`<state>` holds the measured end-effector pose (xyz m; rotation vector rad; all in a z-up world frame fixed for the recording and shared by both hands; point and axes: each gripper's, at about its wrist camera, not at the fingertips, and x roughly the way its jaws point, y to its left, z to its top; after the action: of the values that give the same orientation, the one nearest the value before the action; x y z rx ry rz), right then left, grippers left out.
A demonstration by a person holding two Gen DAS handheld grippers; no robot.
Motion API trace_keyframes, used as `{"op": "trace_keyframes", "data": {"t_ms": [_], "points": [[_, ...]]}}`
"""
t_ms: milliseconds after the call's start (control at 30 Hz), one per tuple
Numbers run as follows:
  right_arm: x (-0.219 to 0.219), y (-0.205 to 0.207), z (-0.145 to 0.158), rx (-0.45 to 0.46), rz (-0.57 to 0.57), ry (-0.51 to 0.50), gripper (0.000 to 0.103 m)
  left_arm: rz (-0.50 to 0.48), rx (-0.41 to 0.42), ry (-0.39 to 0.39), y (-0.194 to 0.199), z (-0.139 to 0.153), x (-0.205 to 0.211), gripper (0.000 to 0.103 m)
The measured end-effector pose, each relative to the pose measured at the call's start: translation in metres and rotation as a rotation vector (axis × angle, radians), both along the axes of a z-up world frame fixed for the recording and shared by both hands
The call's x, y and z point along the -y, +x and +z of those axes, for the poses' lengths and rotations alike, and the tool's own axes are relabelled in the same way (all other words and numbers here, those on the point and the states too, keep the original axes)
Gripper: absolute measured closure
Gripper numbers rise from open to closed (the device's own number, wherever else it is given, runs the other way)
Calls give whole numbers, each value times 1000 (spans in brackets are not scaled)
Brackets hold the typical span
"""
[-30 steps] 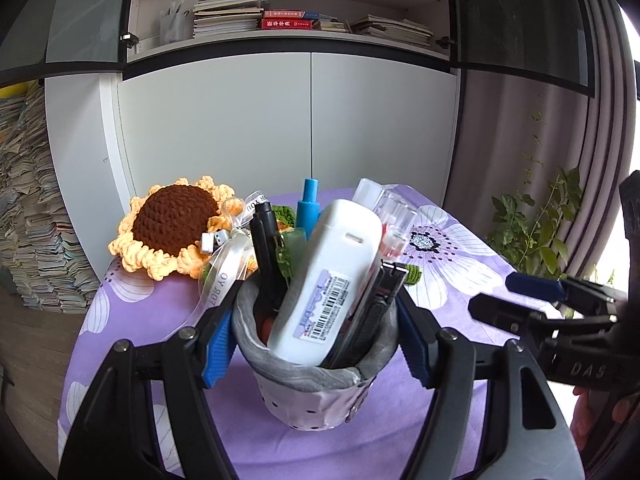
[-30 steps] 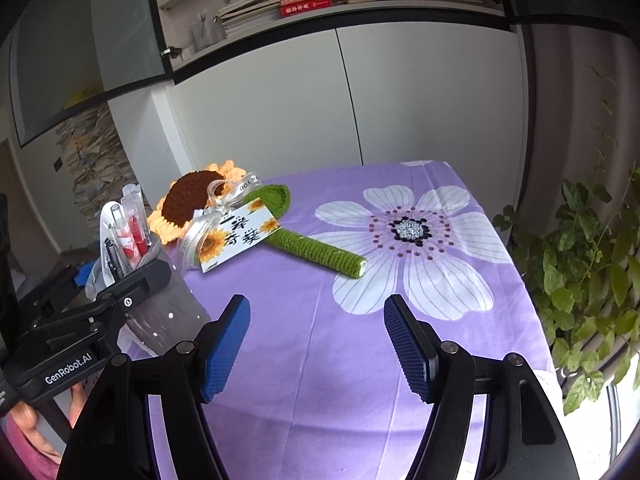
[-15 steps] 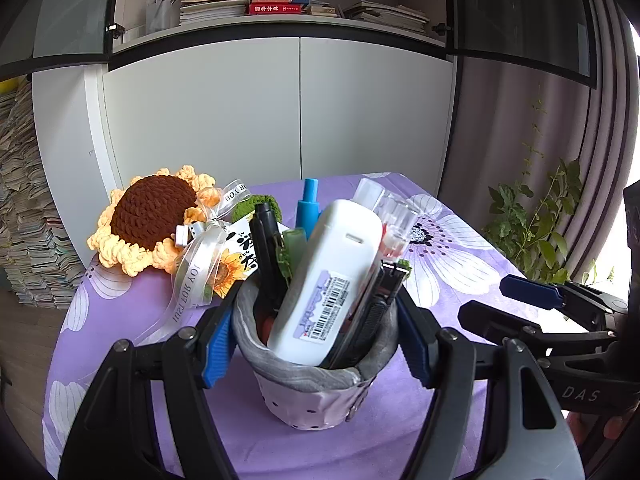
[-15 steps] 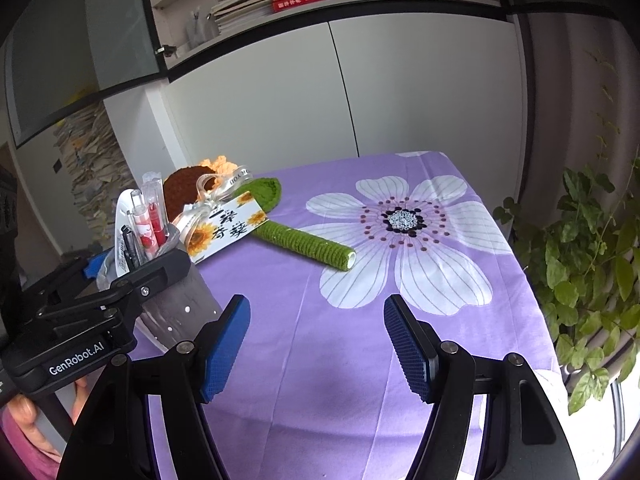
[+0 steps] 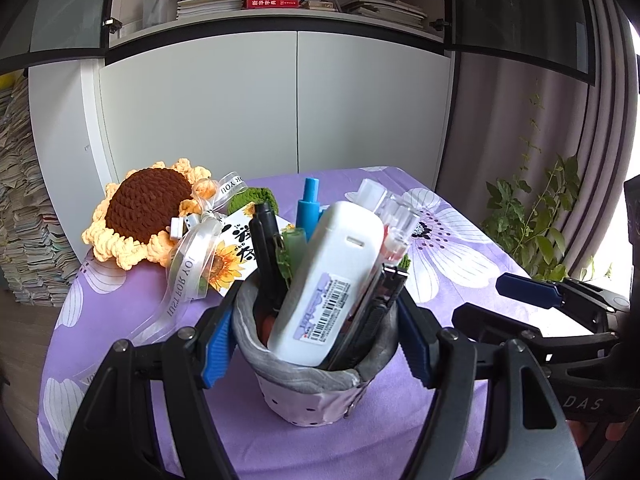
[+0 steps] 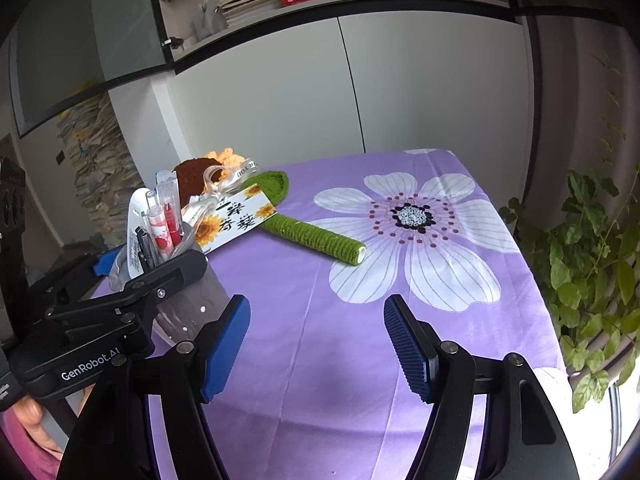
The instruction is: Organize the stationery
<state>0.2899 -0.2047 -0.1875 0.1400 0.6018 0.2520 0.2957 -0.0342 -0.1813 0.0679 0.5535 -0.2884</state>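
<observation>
- Left claw pinches the grey pen holder, blue pads pressed on both sides of its rim.
- Pen holder stands upright on the purple flower-print counter, near the counter's front-left corner as the right wrist view shows it.
- Holder is full: white correction tape case leaning across it, black pens, blue marker, clear-capped pens.
- Right claw is spread wide with nothing between its pads, hovering over bare cloth at the counter's front edge, just right of the holder.
- Crochet sunflower lies toward the counter's back-left, behind the holder; its green stem runs toward the counter's middle.
- Ribbon and a printed sunflower card are tied on the stem, just behind the holder.
- White cabinet behind the counter; potted plant past the counter's right edge.
</observation>
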Motion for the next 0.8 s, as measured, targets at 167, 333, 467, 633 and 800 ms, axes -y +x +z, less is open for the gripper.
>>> {"op": "trace_keyframes", "data": {"t_ms": [167, 333, 467, 633, 800], "points": [[0, 1, -1, -3, -1, 1, 33, 5, 2, 5, -1, 0, -1, 32], [0, 1, -1, -6, -1, 1, 33, 29, 57, 16, -9, 7, -4, 18], [0, -1, -1, -10, -6, 4, 33, 32, 50, 18, -14, 8, -8, 15], [-3, -11, 5, -7, -15, -4, 33, 36, 36, 1, -23, 8, -15, 15], [-10, -30, 24, 20, -18, -35, 33, 54, 62, 7, -43, 25, -22, 10]]}}
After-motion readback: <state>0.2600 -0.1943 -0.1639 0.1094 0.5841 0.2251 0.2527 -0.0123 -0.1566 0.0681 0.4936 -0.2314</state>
